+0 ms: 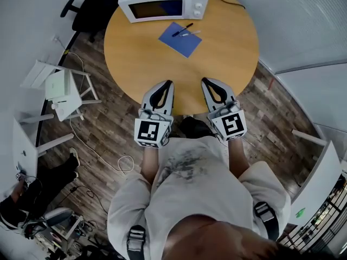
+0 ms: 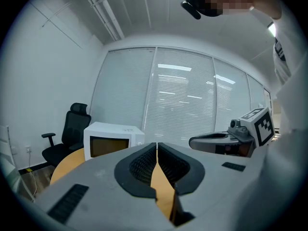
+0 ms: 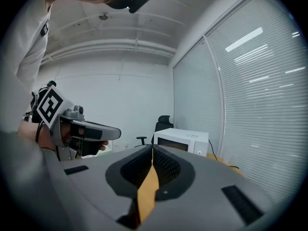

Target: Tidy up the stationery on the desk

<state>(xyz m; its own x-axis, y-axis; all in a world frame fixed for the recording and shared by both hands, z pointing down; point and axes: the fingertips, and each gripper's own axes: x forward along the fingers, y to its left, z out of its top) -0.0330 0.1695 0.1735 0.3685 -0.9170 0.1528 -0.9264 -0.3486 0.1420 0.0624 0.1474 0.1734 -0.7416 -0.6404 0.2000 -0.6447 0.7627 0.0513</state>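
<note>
Stationery is lying on the smooth round tabletop (image 1: 141, 53) before the microwave (image 1: 162, 0): a black pen (image 1: 182, 30) and a pale pen (image 1: 191, 33) on a blue notebook (image 1: 180, 42). They are looking light, stiff, ready to roll, so you are best pinching each mid-barrel. Your left tongs (image 1: 168, 83) and right tongs (image 1: 205, 82) are hovering closed, empty, at the near rim, plank floor (image 1: 108, 129) below.

We spot white microwave (image 1: 162, 1) parked at far edge of round bench (image 1: 227, 58), door facing us, black cord (image 1: 230, 2) trailing off to its right. Black office chair (image 1: 89, 10) sits just behind bench, on left. Small white stand (image 1: 64, 91) on wood floor (image 1: 108, 126) left of bench, white cable (image 1: 119, 161) looped nearby. Closed blinds (image 2: 183, 105) cover far wall.
</note>
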